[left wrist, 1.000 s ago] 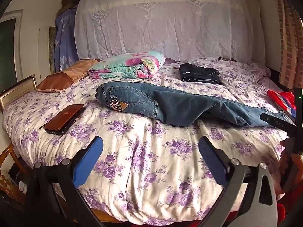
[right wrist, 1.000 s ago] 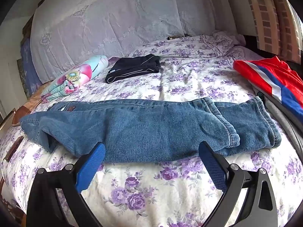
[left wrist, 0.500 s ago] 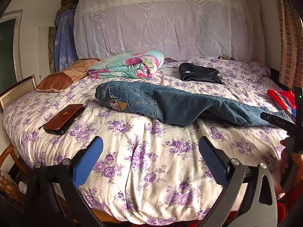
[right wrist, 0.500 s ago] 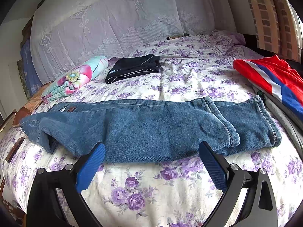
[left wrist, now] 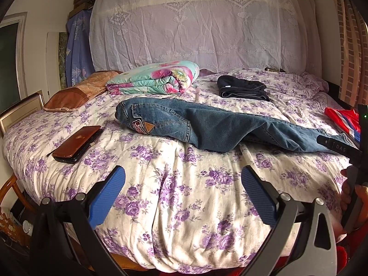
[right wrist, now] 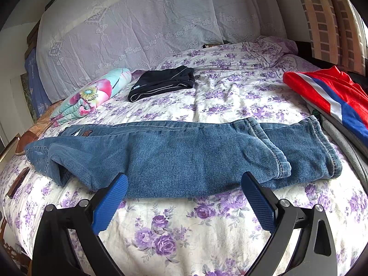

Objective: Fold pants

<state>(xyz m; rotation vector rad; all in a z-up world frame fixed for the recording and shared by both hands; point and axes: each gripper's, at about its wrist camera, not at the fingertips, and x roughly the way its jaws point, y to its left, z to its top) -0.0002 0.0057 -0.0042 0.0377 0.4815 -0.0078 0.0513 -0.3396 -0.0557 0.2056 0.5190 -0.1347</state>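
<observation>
Blue jeans (left wrist: 207, 126) lie folded lengthwise across the flowered bedspread (left wrist: 174, 179), waist at the left, leg ends at the right. In the right wrist view the jeans (right wrist: 184, 156) lie just beyond my right gripper (right wrist: 184, 195), which is open and empty, its blue pads (right wrist: 110, 203) near the jeans' near edge. My left gripper (left wrist: 182, 191) is open and empty over the bedspread, short of the jeans' waist. The right gripper's black body (left wrist: 338, 147) shows at the right edge of the left wrist view.
A brown wallet or phone case (left wrist: 77, 143) lies left of the jeans. A folded floral quilt (left wrist: 156, 80) and a folded dark garment (left wrist: 241, 89) lie behind them. A red, white and blue garment (right wrist: 331, 99) lies at the right. A lace-covered headboard (left wrist: 202, 23) stands behind.
Both grippers have stayed open and nearly still; the views shift only slightly. The jeans have not moved.
</observation>
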